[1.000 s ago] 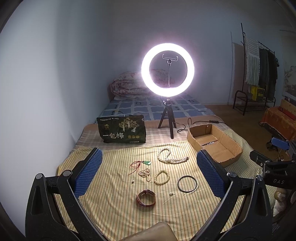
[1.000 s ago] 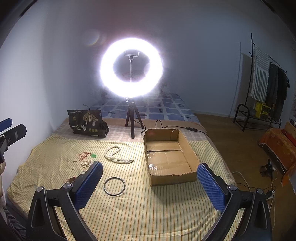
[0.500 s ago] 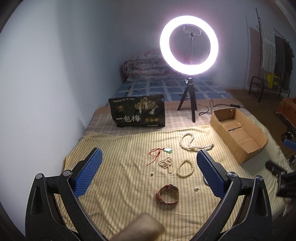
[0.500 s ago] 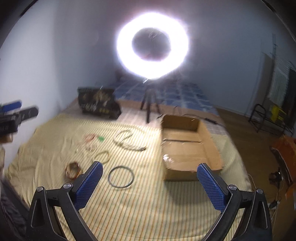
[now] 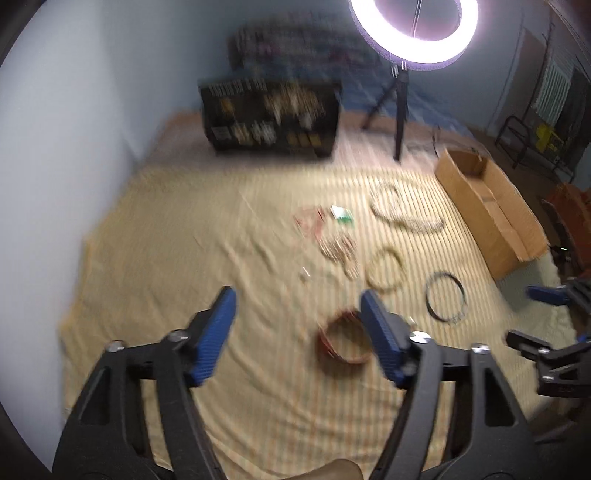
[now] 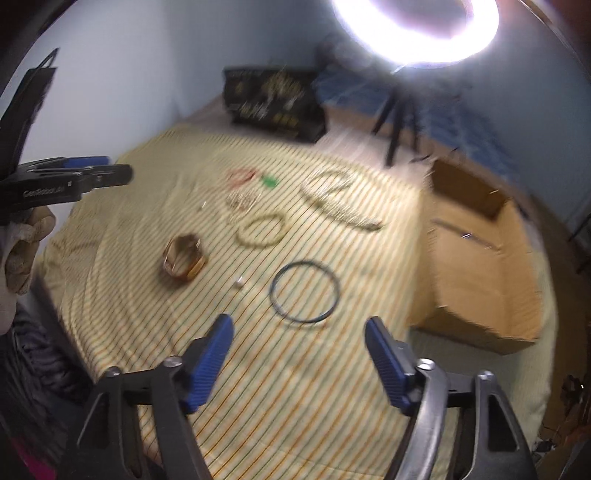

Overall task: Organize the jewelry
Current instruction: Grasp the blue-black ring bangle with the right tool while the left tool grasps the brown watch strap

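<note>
Both views are blurred, so the small pieces are hard to make out, and the ring light [image 5: 413, 29] is cut off by the top edge in each view. The print on the dark bag [image 5: 271, 118] at the far side cannot be read. The left gripper [image 5: 297, 314] has its two blue fingers apart with nothing between them. The brown bracelet [image 5: 345, 341] lies on the striped cloth [image 5: 166, 258] just beside the right finger [image 5: 380, 339], which hides a part of its rim. Farther ahead of this gripper and to its right lie a beige bead ring [image 5: 386, 269], a smeared heap of beads [image 5: 338, 249], a red cord with a green piece [image 5: 341, 216] and a pale long necklace [image 5: 402, 212]. The thin black bangle [image 5: 445, 297] is to the right of the gripper, apart from it. The right gripper [image 6: 299, 347] is also spread wide and holds nothing. The black bangle [image 6: 304, 291] lies flat just ahead of its fingertips, between their lines, not touching them. The brown bracelet [image 6: 184, 261] is ahead and to its left, and the cardboard box [image 6: 484, 258] is to its right, partly cut by blur at the far wall. A tiny white thing [image 6: 239, 283] lies between bracelet and bangle; what it is I cannot tell.
</note>
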Motion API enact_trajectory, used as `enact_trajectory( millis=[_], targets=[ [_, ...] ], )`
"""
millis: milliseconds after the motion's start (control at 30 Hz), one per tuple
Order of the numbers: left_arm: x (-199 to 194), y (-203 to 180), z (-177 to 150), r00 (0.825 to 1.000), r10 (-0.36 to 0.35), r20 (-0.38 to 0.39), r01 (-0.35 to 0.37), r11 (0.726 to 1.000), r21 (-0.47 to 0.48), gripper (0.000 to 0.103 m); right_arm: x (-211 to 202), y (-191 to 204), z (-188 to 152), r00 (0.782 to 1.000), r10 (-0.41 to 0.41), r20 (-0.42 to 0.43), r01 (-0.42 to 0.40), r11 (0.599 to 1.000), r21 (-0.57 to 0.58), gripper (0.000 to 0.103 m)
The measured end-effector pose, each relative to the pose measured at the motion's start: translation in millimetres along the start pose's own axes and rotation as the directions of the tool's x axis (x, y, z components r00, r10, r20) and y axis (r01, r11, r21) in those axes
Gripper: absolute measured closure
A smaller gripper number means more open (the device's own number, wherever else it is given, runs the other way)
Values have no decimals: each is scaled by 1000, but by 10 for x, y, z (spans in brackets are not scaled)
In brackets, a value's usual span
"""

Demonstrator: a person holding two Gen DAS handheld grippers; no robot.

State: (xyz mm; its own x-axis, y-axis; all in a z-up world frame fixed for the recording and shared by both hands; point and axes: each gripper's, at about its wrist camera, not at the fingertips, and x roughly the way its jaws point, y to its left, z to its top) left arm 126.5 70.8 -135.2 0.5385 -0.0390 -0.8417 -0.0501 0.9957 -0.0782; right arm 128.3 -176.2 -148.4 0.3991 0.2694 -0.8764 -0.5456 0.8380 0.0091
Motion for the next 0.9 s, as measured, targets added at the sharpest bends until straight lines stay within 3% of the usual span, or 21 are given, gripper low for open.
enact_trajectory(
  millis=[67, 133, 233, 300, 400, 800, 900],
  targets=[
    [135, -22, -49, 998, -31, -61, 30, 999, -16, 50, 147, 52, 0, 999, 31, -42, -32, 999, -21, 43],
    [240, -55, -87, 993, -55, -105, 53, 998, -23, 51, 298, 87, 1, 995, 62, -81, -65, 997, -32, 57],
    [386, -76, -111, 984, -82, -160, 75, 996, -53, 56, 510, 123, 38, 987, 97, -126, -102, 994, -31, 68],
    [482, -60, -133, 978, -88, -189, 76, 995, -70, 63, 630, 165, 69, 982, 116, -148, -122, 992, -34, 71],
    [560, -46, -158, 974, -85, -211, 70, 994, -81, 63, 761, 209, 132, 977, 126, -169, -134, 990, -39, 73],
    [903, 42, -224, 944, -112, -311, 65, 985, -158, 69, 1038, 263, 231, 975, 58, -212, -76, 994, -78, 80],
    [1002, 21, -231, 934, -121, -336, 65, 983, -172, 75, 1090, 239, 232, 975, 50, -218, -66, 995, -70, 85]
  ],
)
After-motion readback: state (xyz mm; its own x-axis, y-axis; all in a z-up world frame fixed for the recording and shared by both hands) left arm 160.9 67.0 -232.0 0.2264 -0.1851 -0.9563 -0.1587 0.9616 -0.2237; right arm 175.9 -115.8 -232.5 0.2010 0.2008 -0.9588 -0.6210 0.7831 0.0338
